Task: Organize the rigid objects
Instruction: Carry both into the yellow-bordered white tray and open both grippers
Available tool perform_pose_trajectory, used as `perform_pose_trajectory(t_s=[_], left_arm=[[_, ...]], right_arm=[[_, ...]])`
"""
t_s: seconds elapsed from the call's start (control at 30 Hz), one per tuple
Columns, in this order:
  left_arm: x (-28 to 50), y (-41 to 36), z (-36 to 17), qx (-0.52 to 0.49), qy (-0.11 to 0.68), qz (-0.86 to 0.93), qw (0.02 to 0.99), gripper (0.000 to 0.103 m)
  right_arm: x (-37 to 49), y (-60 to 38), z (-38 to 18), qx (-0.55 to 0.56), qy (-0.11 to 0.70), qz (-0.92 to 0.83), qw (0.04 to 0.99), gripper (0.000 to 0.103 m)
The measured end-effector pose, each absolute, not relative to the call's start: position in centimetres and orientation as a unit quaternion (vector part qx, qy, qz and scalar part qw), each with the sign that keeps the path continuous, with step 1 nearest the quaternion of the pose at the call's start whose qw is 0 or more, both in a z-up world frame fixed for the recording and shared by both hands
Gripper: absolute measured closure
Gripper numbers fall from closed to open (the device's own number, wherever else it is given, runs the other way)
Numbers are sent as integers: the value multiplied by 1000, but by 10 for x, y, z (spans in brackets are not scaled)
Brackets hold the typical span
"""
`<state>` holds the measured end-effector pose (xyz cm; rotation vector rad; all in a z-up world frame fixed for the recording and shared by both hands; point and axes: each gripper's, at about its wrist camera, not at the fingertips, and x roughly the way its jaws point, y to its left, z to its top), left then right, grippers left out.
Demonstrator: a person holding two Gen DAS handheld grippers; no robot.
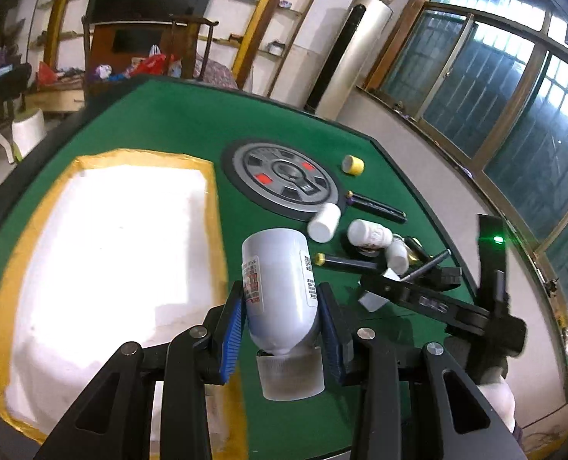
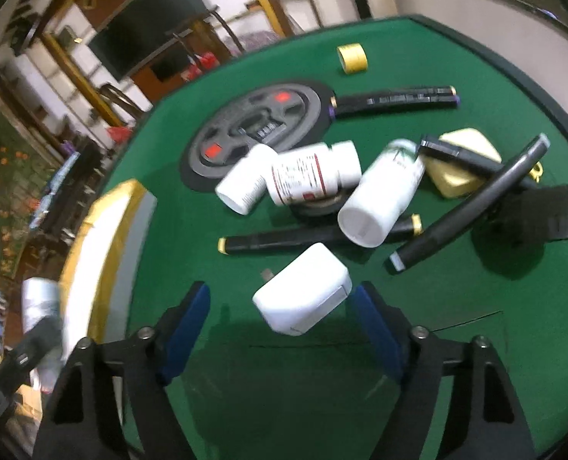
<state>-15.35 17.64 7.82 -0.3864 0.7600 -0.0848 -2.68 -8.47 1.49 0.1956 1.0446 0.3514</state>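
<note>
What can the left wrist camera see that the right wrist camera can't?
Only the left wrist view shows the windows and the whole white mat with a yellow border; it alone shows the left gripper clamped on a white bottle.

Only the right wrist view shows the pale yellow case clearly, with the white charger block between the open right gripper.

Both show the green table, the grey disc, the yellow tape roll and the small white bottles.
</note>
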Motion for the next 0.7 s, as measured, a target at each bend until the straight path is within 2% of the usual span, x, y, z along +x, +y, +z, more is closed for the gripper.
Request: perform_pose_trajectory(t_s=[0.07, 0.1, 0.27, 0.43, 0.7], left_arm=[[-155, 183, 77, -190, 367, -37, 910, 65], [-156, 186, 76, -193, 368, -37, 909, 65], [-159, 207, 71, -208, 374, -36, 903, 65], [-150, 232, 75, -215, 382, -23, 899, 64], [-98, 286, 54, -229, 433, 18, 871, 64]], right_arm=[[-21, -84, 10, 86, 501, 140, 850, 47], [-20, -84, 8, 86, 502, 132, 851, 49], [-27, -88, 11, 97, 498, 131, 852, 50], [-41, -79, 44, 96, 471, 172, 860, 50], [-37, 7, 84, 78, 464, 304, 828, 50]])
